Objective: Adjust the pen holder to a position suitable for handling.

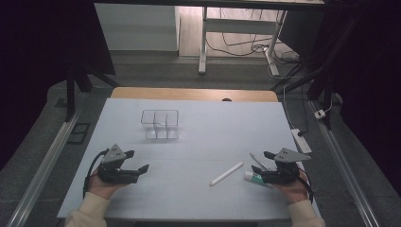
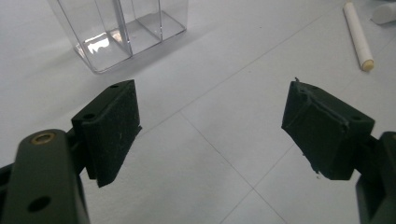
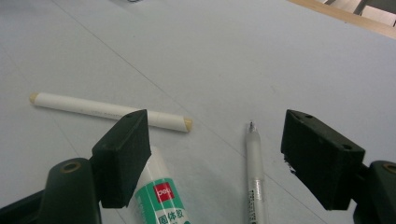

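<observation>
A clear plastic organizer with several compartments stands on the white table top, left of centre; the left gripper view has it at upper left. A white stick lies at an angle right of centre. Beside it lie a green and white glue stick and a clear pen. My left gripper rests open on the table, nothing between its jaws. My right gripper is open, its jaws astride the glue stick and pen.
A wooden table edge shows beyond the white top. A power strip with cables lies on the floor at the right. Metal rails run along both sides. A desk frame stands far back.
</observation>
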`<state>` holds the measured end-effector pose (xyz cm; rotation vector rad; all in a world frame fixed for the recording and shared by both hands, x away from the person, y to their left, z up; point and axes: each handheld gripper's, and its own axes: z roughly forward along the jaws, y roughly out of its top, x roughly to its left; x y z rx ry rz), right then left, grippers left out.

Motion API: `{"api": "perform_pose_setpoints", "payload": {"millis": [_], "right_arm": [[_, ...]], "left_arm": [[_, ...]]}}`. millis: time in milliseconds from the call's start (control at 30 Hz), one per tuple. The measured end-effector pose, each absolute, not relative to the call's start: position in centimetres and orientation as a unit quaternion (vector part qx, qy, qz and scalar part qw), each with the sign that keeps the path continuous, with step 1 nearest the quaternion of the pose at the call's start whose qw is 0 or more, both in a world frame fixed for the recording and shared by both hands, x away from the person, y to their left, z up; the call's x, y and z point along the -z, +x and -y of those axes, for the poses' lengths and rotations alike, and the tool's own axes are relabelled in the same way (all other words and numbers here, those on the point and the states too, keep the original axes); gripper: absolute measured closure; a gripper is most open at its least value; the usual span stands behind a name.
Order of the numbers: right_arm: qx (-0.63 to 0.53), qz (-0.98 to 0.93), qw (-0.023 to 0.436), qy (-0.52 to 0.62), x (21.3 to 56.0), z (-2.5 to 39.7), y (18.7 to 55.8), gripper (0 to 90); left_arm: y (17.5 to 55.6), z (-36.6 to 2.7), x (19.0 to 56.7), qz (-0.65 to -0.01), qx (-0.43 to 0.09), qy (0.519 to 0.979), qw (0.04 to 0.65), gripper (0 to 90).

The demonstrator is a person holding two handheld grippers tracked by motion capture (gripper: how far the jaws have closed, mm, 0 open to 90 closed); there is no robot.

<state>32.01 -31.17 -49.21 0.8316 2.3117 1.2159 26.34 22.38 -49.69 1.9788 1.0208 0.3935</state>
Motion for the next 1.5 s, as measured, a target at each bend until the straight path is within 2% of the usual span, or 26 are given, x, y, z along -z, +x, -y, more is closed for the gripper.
{"api": "perform_pose_setpoints", "payload": {"millis": [767,1500], "right_arm": [[-0.438,-0.825,0.200,0.296,49.0,31.0,31.6,24.1],[-0.436,-0.825,0.195,0.301,49.3,30.9,31.7,24.1]], "left_arm": [[26.4,-22.8,49.7,-0.411,-0.159,0.790,0.426,19.8],[29.5,-24.7,47.7,-0.432,-0.168,0.774,0.431,23.4]]}}
